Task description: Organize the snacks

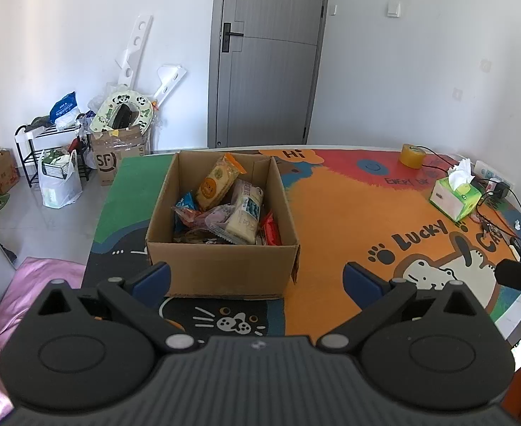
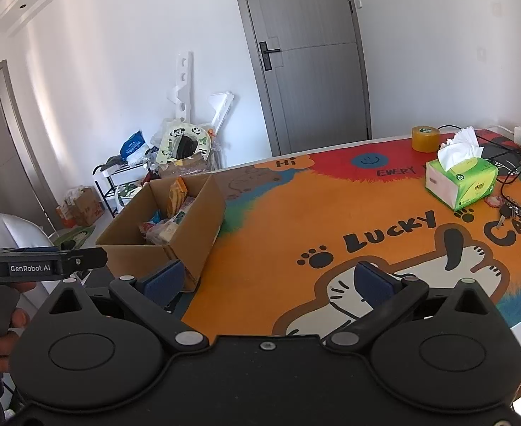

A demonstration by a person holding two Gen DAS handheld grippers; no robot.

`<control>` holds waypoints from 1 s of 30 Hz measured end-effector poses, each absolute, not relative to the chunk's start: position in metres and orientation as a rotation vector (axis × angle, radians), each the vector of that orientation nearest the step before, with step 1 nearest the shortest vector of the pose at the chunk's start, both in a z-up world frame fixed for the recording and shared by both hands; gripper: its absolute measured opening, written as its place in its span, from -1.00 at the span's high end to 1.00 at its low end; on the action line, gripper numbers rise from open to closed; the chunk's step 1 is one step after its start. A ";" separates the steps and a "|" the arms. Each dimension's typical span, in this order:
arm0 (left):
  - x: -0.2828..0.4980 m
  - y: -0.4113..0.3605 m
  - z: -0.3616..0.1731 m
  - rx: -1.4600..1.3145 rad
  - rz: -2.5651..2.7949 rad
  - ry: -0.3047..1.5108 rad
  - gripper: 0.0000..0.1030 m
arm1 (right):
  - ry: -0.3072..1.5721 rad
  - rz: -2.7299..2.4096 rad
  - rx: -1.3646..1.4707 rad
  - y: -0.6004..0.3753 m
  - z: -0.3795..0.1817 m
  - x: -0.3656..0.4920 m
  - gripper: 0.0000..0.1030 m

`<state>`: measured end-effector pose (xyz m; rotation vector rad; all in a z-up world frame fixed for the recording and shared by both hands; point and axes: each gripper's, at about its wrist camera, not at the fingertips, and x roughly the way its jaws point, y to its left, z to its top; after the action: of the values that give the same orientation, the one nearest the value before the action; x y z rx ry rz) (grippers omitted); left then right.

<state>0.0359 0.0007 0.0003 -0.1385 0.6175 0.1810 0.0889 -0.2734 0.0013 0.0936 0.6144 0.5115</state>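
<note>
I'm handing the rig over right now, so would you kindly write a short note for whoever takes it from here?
Left claw: open, empty, hovering just in front of the cardboard box.
Right claw: open, empty, above the cat-print mat, to the right of the box.
Snacks: several packets lie loose in the box, among them an orange biscuit pack, a white wafer pack and a red packet.
No snacks show on the mat; a tissue box and a tape roll sit at its far right.
Done: snacks appear gathered in the box.
Left: possibly tidying them inside; nothing is gripped.
</note>
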 end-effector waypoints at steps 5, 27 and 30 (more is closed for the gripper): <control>0.035 0.000 0.001 -0.132 0.174 0.620 -0.99 | 0.613 0.511 0.099 -0.276 0.003 0.089 -1.00; 0.032 -0.005 0.007 -0.116 0.156 0.613 -0.99 | 0.596 0.517 0.089 -0.272 0.010 0.082 -1.00; 0.031 -0.005 0.006 -0.117 0.153 0.613 -0.99 | 0.596 0.513 0.094 -0.272 0.010 0.083 -1.00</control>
<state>0.0314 -0.0053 0.0064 -0.1167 0.6131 0.1529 0.0826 -0.2724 0.0102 0.0943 0.5961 0.5126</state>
